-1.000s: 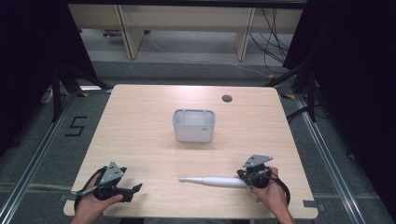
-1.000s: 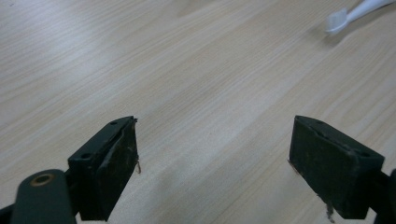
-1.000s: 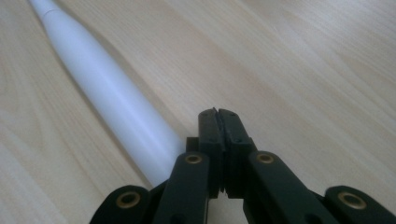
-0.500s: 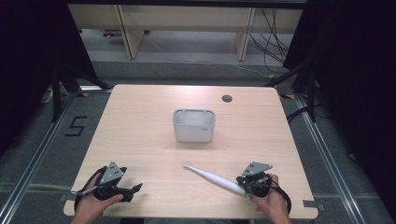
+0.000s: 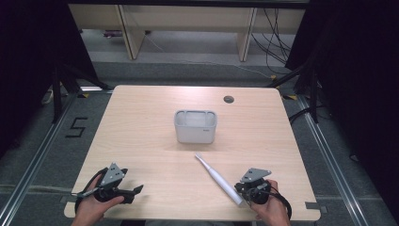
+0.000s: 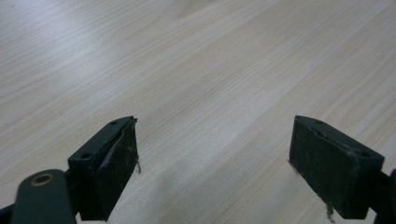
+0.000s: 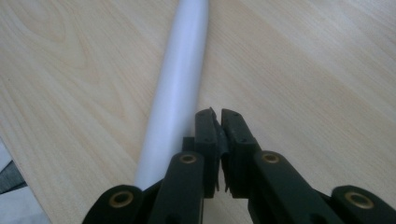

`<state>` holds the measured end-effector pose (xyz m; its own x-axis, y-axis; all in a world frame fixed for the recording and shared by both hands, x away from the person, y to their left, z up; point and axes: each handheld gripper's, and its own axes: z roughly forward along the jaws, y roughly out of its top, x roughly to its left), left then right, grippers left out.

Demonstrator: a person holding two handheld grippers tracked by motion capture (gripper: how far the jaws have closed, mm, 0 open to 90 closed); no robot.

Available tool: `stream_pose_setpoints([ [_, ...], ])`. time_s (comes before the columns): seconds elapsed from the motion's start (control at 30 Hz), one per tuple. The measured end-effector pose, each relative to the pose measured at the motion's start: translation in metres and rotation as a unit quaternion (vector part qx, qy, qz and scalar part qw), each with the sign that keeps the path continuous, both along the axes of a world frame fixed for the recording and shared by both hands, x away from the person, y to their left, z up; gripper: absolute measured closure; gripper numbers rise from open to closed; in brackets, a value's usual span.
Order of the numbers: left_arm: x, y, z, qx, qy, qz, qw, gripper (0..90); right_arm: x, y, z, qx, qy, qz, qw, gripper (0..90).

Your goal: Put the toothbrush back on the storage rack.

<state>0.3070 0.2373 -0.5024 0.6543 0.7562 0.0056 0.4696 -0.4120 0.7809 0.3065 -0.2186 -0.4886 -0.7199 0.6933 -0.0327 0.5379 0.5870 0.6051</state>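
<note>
In the high view, the white toothbrush (image 5: 219, 178) is lying flat on the table (image 5: 141, 117), on the person's side of the holder (image 5: 195, 126) and a little to its right, its thin head end pointing back toward the holder and its thick end reaching away to the right gripper (image 5: 239, 189). The left gripper (image 5: 136, 190) is resting well away from the holder, toward the near left corner. In the left gripper view, the left gripper (image 6: 215, 140) is standing wide open over bare wood (image 6: 210, 56), holding nothing. In the right gripper view, the right gripper (image 7: 218, 114) is almost closed, its jaws having just been opening to a narrow slit with nothing between them, while the toothbrush (image 7: 180, 84) is running alongside the left jaw, apparently touching it, not gripped. The step in hand is likely picking up the toothbrush for the holder. Doing it well means spreading the jaws much wider, shifting sideways until the thick handle is sitting squarely between the pads, then closing gently, since a round, smooth handle is likely to roll or squirt out of an off-centre pinch. Counting: one toothbrush, one holder, two grippers, one table.
</note>
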Motion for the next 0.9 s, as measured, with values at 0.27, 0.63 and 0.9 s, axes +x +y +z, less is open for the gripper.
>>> stream_pose_setpoints([
  [0.27, 0.0, 0.0, 0.0, 0.01, 0.003, 0.002, 0.9999, 15.1, 0.018, 0.003, 0.02, 0.038, 0.009, -0.014, 0.9991, 51.7],
  [0.63, 0.0, 0.0, 0.001, 0.012, 0.003, 0.0, 0.9999, 15.1, 0.043, 0.041, 0.024, -0.004, 0.051, 0.009, 0.9986, 46.8],
  [0.9, 0.0, -0.001, 0.001, 0.007, 0.004, -0.001, 1.0, 15.1, 0.056, 0.053, 0.014, -0.035, 0.075, 0.041, 0.9958, 48.1],
])
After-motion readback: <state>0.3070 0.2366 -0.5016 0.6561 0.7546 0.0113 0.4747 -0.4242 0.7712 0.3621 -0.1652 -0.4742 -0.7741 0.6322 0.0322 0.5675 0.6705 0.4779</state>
